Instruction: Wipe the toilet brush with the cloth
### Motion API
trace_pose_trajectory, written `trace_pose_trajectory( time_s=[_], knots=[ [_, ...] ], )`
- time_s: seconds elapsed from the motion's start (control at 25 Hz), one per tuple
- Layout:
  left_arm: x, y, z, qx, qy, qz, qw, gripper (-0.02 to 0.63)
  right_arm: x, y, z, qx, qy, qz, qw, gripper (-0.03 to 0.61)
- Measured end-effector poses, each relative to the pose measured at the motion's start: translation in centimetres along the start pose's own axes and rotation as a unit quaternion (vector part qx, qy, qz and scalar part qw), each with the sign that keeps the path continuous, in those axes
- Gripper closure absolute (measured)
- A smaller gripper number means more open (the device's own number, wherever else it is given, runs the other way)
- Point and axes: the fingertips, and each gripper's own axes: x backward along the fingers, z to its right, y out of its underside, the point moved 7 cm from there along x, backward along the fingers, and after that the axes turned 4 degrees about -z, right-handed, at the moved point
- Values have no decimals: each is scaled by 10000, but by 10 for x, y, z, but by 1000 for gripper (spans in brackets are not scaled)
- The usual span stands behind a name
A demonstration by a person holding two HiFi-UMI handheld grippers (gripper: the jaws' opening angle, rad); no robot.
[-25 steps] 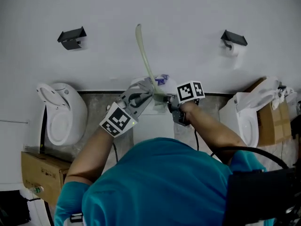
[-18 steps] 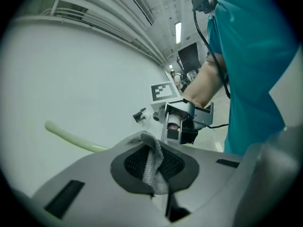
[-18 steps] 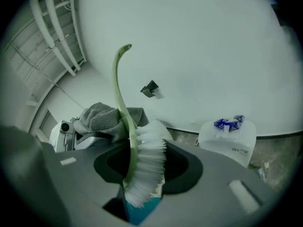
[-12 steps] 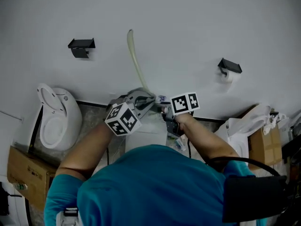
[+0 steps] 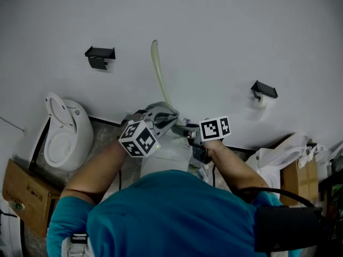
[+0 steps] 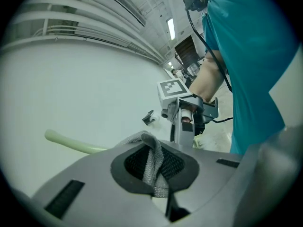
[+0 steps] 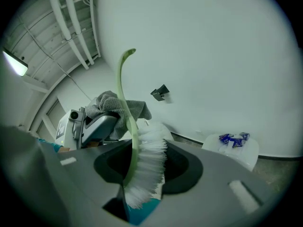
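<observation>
The toilet brush has a pale green curved handle (image 5: pixel 159 74) and white bristles (image 7: pixel 150 162). My right gripper (image 7: pixel 142 174) is shut on the brush's bristle end, and the handle (image 7: pixel 122 89) rises from the jaws toward the wall. My left gripper (image 6: pixel 154 167) is shut on a grey cloth (image 6: pixel 152 162). That cloth (image 7: pixel 108 103) is bunched against the handle's lower part, just above the bristles. In the head view the left gripper (image 5: pixel 163 118) and the right gripper (image 5: pixel 186 128) meet in front of the person's chest, held up before the white wall.
A white toilet (image 5: pixel 63 135) stands at the left with a cardboard box (image 5: pixel 24 191) before it. Another toilet (image 5: pixel 281 154) is at the right beside a second box (image 5: pixel 303 178). Two black paper holders (image 5: pixel 100 56) (image 5: pixel 265 90) hang on the wall. A cistern lid carries blue wrappers (image 7: pixel 233 138).
Both grippers have risen together with the brush and the cloth, and both have rolled. The cloth stays on the lower handle.
</observation>
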Motion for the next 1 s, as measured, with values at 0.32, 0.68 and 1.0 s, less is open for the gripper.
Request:
trace_pose_trajectory(
  time_s=[0.32, 0.68, 1.0],
  knots=[
    [11, -4, -16, -42, -254, 18, 9997, 591, 4, 3, 1, 295, -61, -26, 9995, 419],
    [21, -12, -23, -134, -393, 87, 9991, 591, 12, 4, -3, 854, -206, -1, 9961, 420],
    [28, -21, -25, -225, -472, 222, 9984, 591, 19, 11, -4, 1413, -546, 77, 9884, 426]
  ],
)
